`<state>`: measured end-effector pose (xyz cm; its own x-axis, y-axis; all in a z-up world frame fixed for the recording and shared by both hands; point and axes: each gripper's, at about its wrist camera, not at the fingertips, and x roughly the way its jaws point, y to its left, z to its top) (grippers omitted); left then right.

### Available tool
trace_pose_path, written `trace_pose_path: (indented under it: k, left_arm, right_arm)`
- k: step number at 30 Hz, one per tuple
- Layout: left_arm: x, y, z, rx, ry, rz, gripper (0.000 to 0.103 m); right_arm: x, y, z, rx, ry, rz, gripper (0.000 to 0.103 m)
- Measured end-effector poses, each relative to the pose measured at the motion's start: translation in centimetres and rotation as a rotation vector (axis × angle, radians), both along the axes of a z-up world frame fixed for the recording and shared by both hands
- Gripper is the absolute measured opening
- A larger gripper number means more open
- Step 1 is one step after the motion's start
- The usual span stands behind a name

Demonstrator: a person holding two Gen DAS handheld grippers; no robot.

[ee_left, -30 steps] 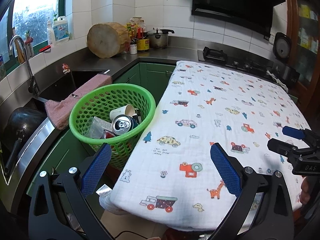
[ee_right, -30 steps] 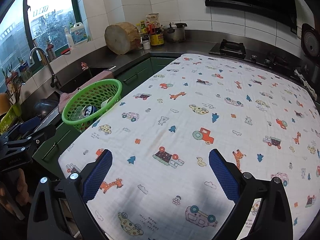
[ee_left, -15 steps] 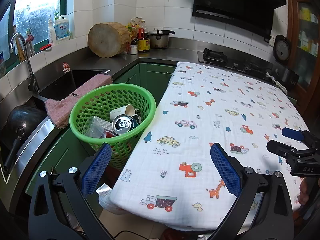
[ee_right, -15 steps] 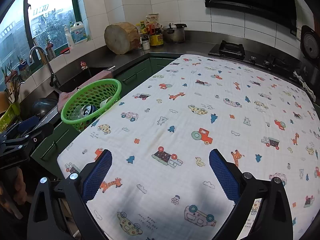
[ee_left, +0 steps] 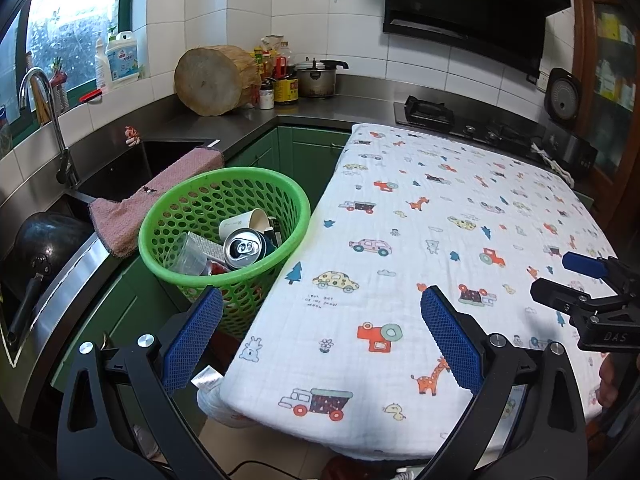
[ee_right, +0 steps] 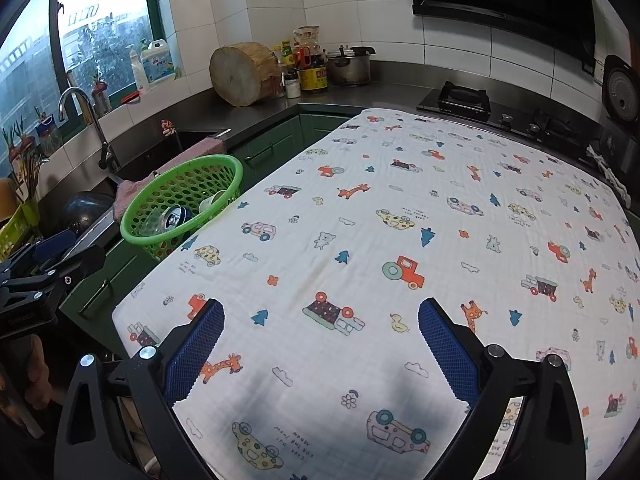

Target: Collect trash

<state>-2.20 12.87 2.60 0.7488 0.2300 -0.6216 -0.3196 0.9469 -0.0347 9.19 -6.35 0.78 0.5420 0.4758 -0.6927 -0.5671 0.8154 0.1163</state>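
A green perforated basket (ee_left: pixel 188 204) stands left of the table and holds a silver drink can (ee_left: pixel 244 247), a paper cup (ee_left: pixel 245 222) and clear plastic. It also shows in the right wrist view (ee_right: pixel 184 188). My left gripper (ee_left: pixel 320 336) is open and empty above the table's near left corner, beside the basket. My right gripper (ee_right: pixel 320 340) is open and empty over the table's near edge. The right gripper appears at the right of the left wrist view (ee_left: pixel 576 280). The left gripper appears at the left of the right wrist view (ee_right: pixel 52 264).
The table is covered by a white cloth with cartoon prints (ee_left: pixel 440 240). A pink towel (ee_left: pixel 160 196) hangs over the sink edge behind the basket. A black pan (ee_left: pixel 44 240) lies in the sink. A wooden block (ee_left: pixel 216 80), jars and a pot stand on the counter. A stove (ee_left: pixel 460 120) is behind the table.
Both grippers drifted slightly, so the views shifted a little. Both stay open and empty.
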Motion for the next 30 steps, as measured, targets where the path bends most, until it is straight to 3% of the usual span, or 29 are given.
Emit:
trace_pose_path:
  k: [30]
  left_arm:
    - [0.09,0.21,0.06,0.001,0.003,0.008,0.098]
  right_arm:
    - [-0.12,0.69,-0.09,-0.015,-0.007,0.023,0.095]
